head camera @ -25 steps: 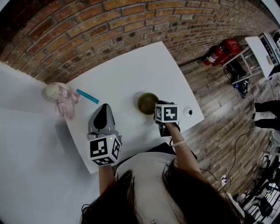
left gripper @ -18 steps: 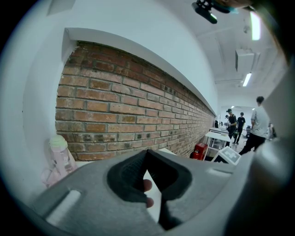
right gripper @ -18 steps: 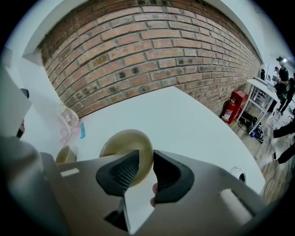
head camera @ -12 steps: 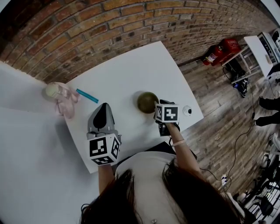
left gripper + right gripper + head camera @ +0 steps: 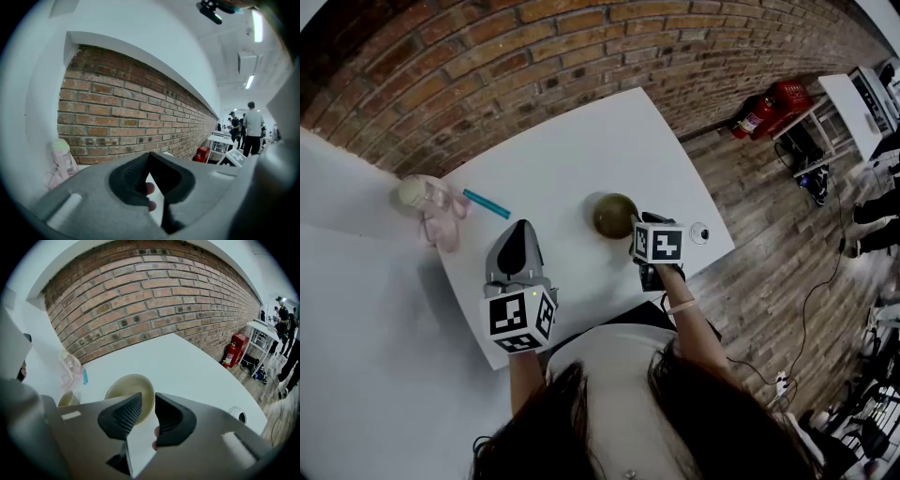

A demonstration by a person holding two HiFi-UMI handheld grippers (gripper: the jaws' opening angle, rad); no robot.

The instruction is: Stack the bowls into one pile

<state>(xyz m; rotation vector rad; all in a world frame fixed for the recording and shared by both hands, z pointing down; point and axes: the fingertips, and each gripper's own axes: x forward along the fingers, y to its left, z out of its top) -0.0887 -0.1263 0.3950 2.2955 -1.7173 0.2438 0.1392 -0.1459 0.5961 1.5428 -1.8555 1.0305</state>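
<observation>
White surface (image 5: 581,150): olive bowl (image 5: 616,216) sat just ahead of right gripper (image 5: 143,401), whose jaws stood slightly apart, had just been closing, nothing between them. Left gripper (image 5: 147,157) jaws were together, empty. Risk: a shallow rim pinch could slip and skate it away from second bowl (image 5: 68,399)

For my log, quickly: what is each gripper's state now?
Left gripper: closed, empty.
Right gripper: open, jaws just closed slightly; bowl rim seen in gap, not gripped.
</observation>
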